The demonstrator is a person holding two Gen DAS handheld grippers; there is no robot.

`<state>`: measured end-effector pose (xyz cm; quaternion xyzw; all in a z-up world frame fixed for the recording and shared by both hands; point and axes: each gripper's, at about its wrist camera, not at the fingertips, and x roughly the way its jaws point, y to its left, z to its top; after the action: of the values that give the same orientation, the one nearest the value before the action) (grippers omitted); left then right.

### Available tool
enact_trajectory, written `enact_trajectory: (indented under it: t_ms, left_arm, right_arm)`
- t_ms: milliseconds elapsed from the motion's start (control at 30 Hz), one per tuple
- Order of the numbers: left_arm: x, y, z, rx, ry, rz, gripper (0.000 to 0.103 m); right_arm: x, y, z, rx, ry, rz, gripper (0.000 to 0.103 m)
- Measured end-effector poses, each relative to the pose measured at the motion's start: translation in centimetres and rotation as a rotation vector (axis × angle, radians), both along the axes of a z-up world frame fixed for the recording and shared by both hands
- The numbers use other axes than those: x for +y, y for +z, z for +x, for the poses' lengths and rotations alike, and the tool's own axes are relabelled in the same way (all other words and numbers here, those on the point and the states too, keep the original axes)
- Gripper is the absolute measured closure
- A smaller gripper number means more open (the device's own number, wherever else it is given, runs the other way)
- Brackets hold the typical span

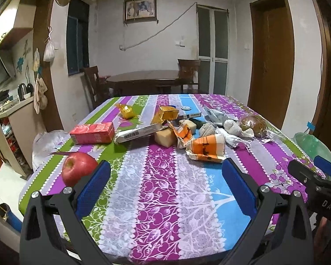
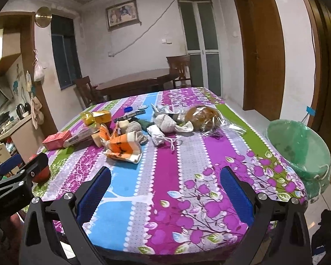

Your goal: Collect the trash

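A heap of litter lies mid-table on the striped cloth: a crumpled orange-and-white wrapper (image 1: 206, 149) (image 2: 123, 146), a red carton (image 1: 92, 133) (image 2: 57, 139), a flat barcode box (image 1: 137, 133), gold wrappers (image 1: 126, 111) (image 2: 101, 116), white cloth wads (image 1: 234, 128) (image 2: 165, 122) and bagged bread (image 1: 253, 125) (image 2: 202, 115). A bin with a green liner (image 2: 298, 145) (image 1: 312, 143) stands off the table's right edge. My left gripper (image 1: 165, 170) hovers open over the near table, short of the wrapper. My right gripper (image 2: 165, 174) is open too, empty, above the near right part.
A red apple (image 1: 78, 170) (image 2: 40, 173) sits near the left edge. A white plastic bag (image 1: 45, 142) hangs off the table's left side. Behind stand a dark round table (image 1: 145, 80) and chairs. A kitchen counter (image 1: 13, 108) is at left, wooden doors (image 1: 271, 57) at right.
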<state>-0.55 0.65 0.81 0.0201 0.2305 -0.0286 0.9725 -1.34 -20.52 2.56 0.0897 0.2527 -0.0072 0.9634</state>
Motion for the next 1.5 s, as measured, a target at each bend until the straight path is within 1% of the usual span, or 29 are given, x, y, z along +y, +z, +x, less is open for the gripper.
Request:
enact_trajectory:
  t_ms: [167, 267, 633, 1133, 1333, 1400, 1500]
  left_arm:
    - [1.0, -0.3, 0.1, 0.01, 0.03, -0.031, 0.006]
    - [0.9, -0.5, 0.3, 0.021, 0.032, -0.04, 0.006]
    - [-1.0, -1.0, 0.7, 0.038, 0.0, -0.007, 0.006]
    - [-0.4, -1.3, 0.8, 0.051, 0.019, -0.016, 0.006]
    - [-0.2, -1.5, 0.8, 0.055, 0.022, -0.016, 0.006]
    - [-0.4, -1.5, 0.9, 0.062, 0.026, -0.007, 0.006]
    - [-0.9, -1.4, 0.8, 0.052, 0.036, 0.029, 0.006]
  right_arm:
    - [0.4, 0.1, 0.0, -0.005, 0.006, -0.023, 0.004]
    - [-0.1, -0.1, 0.0, 0.004, -0.007, -0.02, 0.004]
    - [-2.3, -1.4, -0.1, 0.053, -0.059, 0.011, 0.004]
    - [-1.2, -1.4, 0.4, 0.066, -0.031, -0.009, 0.004]
    - [-1.0, -1.4, 0.2, 0.06, -0.028, -0.017, 0.004]
    - [-1.3, -1.1, -0.1, 0.038, -0.042, -0.016, 0.004]
    - [-2.0, -0.5, -0.9, -0.008, -0.067, -0.01, 0.004]
